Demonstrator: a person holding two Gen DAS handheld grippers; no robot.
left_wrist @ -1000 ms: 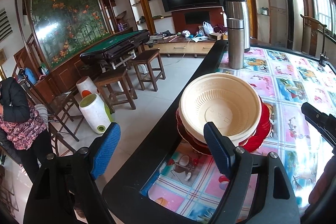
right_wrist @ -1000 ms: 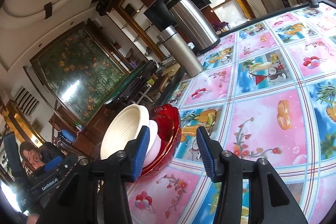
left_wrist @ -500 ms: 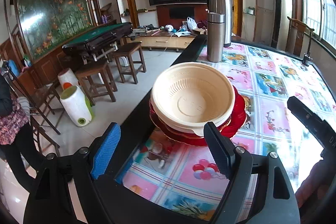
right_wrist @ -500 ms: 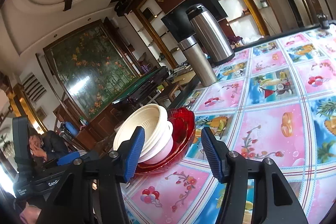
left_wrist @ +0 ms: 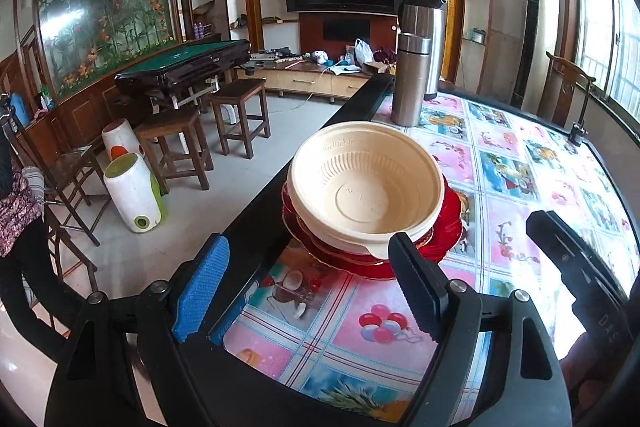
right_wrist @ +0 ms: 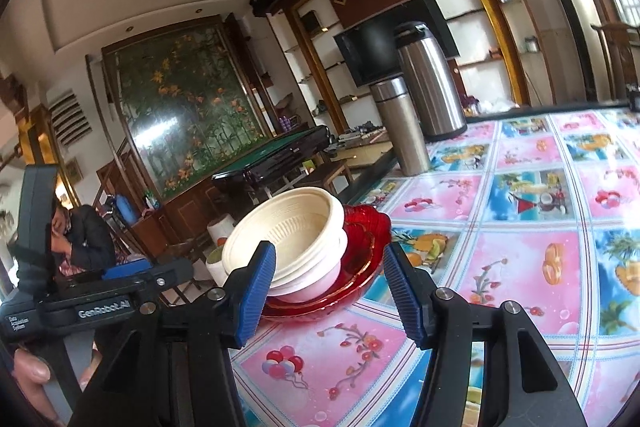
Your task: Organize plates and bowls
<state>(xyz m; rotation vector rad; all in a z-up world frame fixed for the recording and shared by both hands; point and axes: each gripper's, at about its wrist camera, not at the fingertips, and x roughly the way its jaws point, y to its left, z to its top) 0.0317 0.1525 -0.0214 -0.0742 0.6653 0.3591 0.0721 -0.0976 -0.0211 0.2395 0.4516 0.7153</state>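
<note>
Your bench (left_wrist: 516,163), under its bright picture-tile cloth, carries two steel flasks (left_wrist: 412,79) at its far end and, near its left edge, the red plates (left_wrist: 448,223) with the cream bowls (left_wrist: 364,187) nested upright on top of them. Your left gripper (left_wrist: 308,291) hovers just before that stack with its fingers (left_wrist: 200,291) spread wide and nothing between them, the bowl rim lying just ahead of the right finger. Your right gripper (right_wrist: 328,283) sits low beside the same stack, its fingers (right_wrist: 256,291) also apart and empty
</note>
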